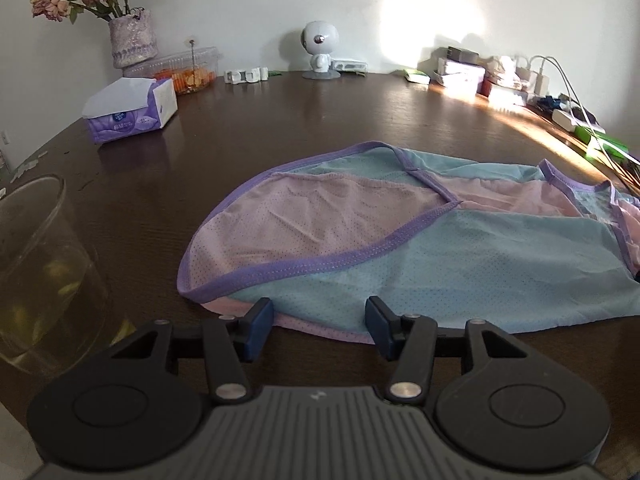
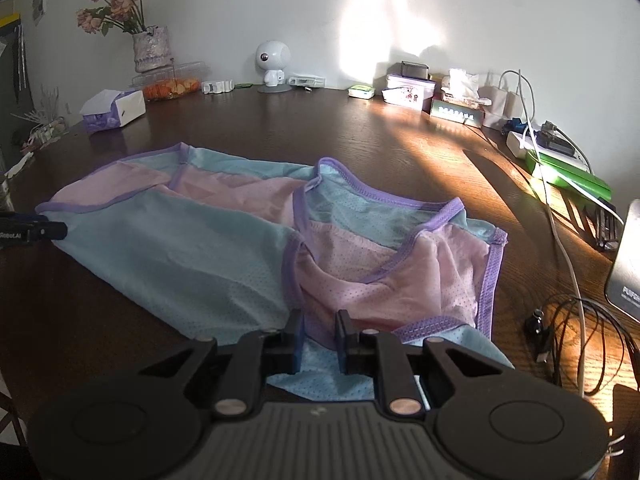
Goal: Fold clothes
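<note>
A pink and light-blue mesh garment with purple trim (image 1: 360, 240) lies spread flat on the dark wooden table (image 1: 280, 120). It also shows in the right wrist view (image 2: 224, 240). My left gripper (image 1: 320, 322) is open at the garment's near left edge, its fingers wide apart over the hem. My right gripper (image 2: 319, 336) is partly open, its fingers a narrow gap apart over the garment's near right hem, with cloth under and between them. The left gripper's tip (image 2: 44, 231) shows at the garment's left edge in the right wrist view.
A glass of yellowish liquid (image 1: 40, 272) stands close left of my left gripper. A tissue pack (image 1: 128, 112), flower vase (image 1: 132, 40), food box (image 1: 188, 72) and white figurine (image 1: 320, 50) line the back. Boxes, chargers and cables (image 2: 560, 240) crowd the right side.
</note>
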`<action>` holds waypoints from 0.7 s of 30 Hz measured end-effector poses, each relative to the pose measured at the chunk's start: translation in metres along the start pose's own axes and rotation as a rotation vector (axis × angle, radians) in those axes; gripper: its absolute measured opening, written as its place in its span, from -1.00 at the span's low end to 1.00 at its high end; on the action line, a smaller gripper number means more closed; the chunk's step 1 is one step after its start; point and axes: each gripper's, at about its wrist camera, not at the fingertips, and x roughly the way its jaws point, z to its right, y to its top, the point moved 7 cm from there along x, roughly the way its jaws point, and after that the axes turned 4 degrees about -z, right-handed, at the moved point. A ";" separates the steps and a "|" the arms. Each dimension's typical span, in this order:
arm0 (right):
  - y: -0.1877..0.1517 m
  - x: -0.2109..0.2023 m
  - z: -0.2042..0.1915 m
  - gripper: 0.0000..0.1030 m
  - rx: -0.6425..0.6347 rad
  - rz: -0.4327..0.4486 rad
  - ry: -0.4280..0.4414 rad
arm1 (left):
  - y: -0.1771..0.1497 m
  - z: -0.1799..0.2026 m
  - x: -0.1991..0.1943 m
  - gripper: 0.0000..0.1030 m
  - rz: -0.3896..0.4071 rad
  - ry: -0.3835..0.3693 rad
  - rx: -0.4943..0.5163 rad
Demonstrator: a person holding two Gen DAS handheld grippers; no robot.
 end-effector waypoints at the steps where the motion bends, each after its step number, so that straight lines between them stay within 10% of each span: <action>1: -0.003 -0.004 0.002 -0.70 0.011 -0.006 0.000 | 0.001 0.000 -0.004 0.05 0.014 0.003 -0.002; 7: -0.011 -0.010 0.003 -0.70 0.012 -0.002 -0.005 | 0.008 -0.021 0.000 0.19 0.052 0.042 -0.059; 15: -0.010 -0.010 0.006 -0.70 0.013 -0.002 0.011 | 0.005 -0.043 0.004 -0.95 0.033 0.034 -0.085; 21: -0.011 -0.010 0.006 -0.70 0.006 -0.001 0.014 | 0.007 -0.040 -0.015 -0.95 0.088 0.048 0.006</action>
